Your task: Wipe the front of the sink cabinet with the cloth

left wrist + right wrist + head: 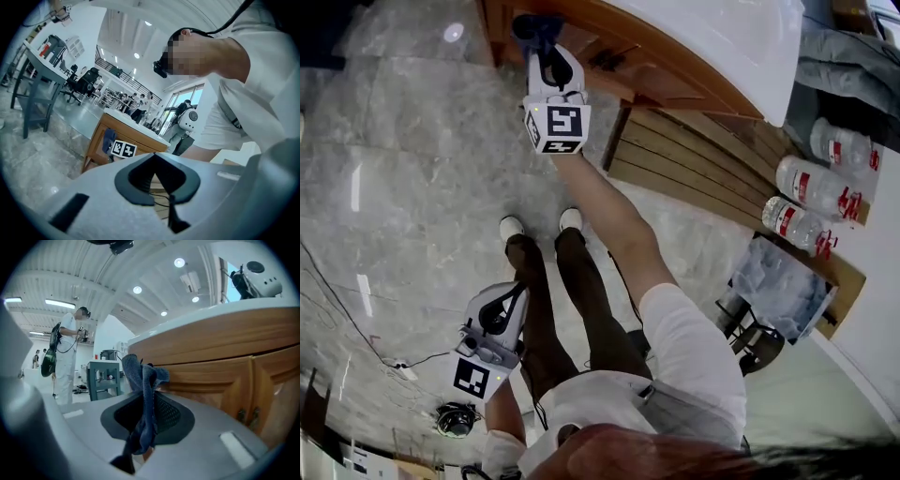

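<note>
Crumpled blue cloth, grained wooden cabinet

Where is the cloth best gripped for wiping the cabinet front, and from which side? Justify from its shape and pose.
Grip the cloth at its bunched lower end, as the right gripper does now, coming from the room side, facing the cabinet. That leaves the loose upper folds sticking out past the jaws, so likely the soft cloth, not the jaws, meets the wood.
</note>
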The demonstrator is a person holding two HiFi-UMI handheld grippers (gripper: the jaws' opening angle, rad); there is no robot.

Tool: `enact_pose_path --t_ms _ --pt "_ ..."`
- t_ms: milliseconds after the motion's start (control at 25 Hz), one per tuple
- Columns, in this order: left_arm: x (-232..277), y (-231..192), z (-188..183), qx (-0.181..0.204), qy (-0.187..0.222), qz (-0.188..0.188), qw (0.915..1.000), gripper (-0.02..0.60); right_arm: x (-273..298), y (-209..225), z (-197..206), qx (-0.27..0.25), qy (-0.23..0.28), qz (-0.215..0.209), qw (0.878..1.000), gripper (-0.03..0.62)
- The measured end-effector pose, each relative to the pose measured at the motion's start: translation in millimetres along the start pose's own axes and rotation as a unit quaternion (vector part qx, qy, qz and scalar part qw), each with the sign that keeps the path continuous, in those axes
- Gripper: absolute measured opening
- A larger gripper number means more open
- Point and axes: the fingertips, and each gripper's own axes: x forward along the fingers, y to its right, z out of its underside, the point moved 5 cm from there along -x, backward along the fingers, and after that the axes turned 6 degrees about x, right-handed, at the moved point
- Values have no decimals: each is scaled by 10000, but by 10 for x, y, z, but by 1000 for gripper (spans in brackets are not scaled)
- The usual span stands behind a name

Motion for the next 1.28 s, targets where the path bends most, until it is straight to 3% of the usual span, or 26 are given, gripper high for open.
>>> enact_pose_path --t_ms 280,520,720,920,1200,1280 --pt "-416 -312 27 -80 59 -533 9985 3 855 -650 466 -124 -594 -61 9981 74" --pt "-517 -397 93 -139 1 -648 9978 3 1054 -460 431 -126 -770 247 9966 74" --pt "-459 -334 74 -95 33 -510 9986 3 715 -10 468 76 -708 845 9939 72" --pt "-300 -193 247 -126 -265 -174 9994 3 126 678 429 80 -646 1305 9893 72" --pt "-7 58 249 39 -397 202 9990 3 -527 1206 232 -99 -368 1309 9907 71" --pt "59 138 266 78 -454 298 9985 3 -719 1393 185 19 -251 1483 9886 70"
